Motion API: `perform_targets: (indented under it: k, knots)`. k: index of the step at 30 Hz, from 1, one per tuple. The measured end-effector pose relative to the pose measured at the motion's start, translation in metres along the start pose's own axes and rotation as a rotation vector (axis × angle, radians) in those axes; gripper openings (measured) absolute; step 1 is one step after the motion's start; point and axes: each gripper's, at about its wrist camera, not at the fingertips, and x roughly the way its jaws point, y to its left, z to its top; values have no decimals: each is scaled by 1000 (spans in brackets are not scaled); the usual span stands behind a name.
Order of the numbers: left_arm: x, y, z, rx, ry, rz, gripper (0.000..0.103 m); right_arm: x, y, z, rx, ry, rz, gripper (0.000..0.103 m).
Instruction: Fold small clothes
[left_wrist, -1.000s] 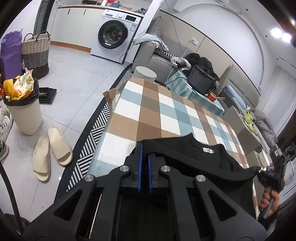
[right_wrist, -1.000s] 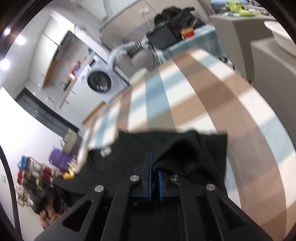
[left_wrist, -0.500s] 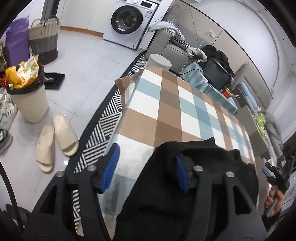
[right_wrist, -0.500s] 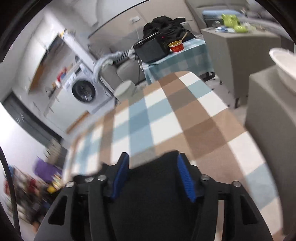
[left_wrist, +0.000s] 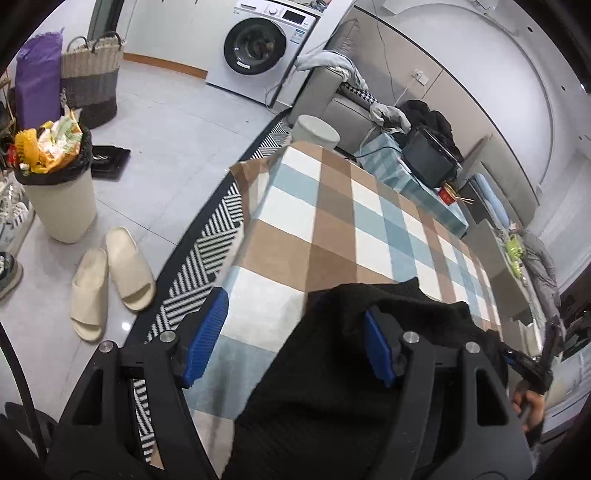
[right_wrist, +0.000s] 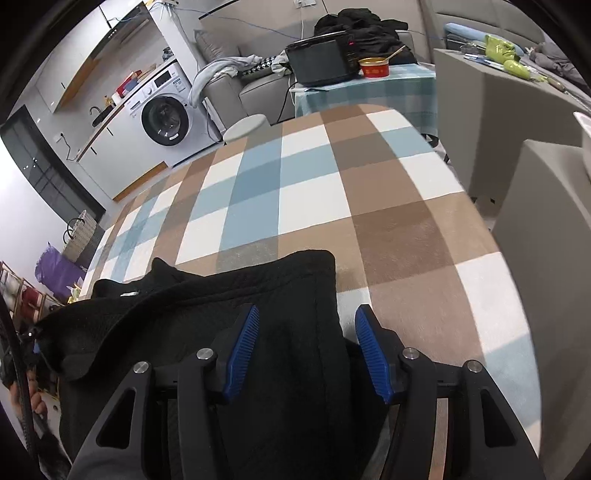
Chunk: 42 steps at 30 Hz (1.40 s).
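Checked blanket (left_wrist: 332, 236) in brown, blue and white over a table, washing machine (left_wrist: 258, 48) well beyond its far end, cream slippers (left_wrist: 110, 273) and full bin (left_wrist: 55, 177) on the floor off its left side. Black garment (right_wrist: 229, 314) lying on the blanket's near edge. Left gripper (left_wrist: 291, 338) over the garment's left part, jaws opening, blue pads clear of the cloth. Right gripper (right_wrist: 308, 349) over its right edge, jaws closing, pads not pressing.
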Motion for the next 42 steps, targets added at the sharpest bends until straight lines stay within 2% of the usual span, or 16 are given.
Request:
perform_targets:
  k: [1,2,4,6,8,10,12,14,15,17,19,26,28,32,34,42]
  knots:
    - [0,-1,0,-3,7,-3,67,1,2,0,-13,-3,0,21]
    - [0,-2,-1,-1,11,-3,67,-1,5,0,-30,-15,0,10]
    - [-2,-6,-2,19,16,-7,67,-14,12,-1,-66,-81,32,5]
    - [-7,-10,-5,42,17,1,67,-29,11,1,-62,-146,-17,5]
    - [-10,-11,-8,45,24,8,67,-33,5,7,-25,-160,-62,5]
    - [-16,-11,-12,50,25,-14,68,-27,-3,12,10,-125,-82,5]
    - [-22,-11,-17,69,6,-16,70,-17,-7,13,28,-64,-92,8]
    - [-24,-13,-23,92,4,-1,70,-14,-9,10,51,-45,-99,15]
    - [-23,-14,-26,94,16,2,70,-15,-10,8,64,-48,-89,19]
    - [-20,-19,-31,105,43,-8,70,-21,-8,4,69,-64,-70,34]
    - [-19,-27,-37,126,53,-20,70,-32,-2,-1,54,-90,-74,40]
    - [-3,-86,-55,280,109,-75,71,-69,35,-29,-13,-97,17,46]
    - [7,-96,-55,271,138,-95,71,-73,50,-36,-35,-87,48,49]
    - [39,-109,-44,216,189,-6,70,-77,67,-43,-47,-92,92,50]
    - [46,-110,-39,210,181,3,70,-72,73,-47,-25,-60,129,52]
    - [29,-106,-38,226,156,-33,71,-27,108,-51,43,87,267,52]
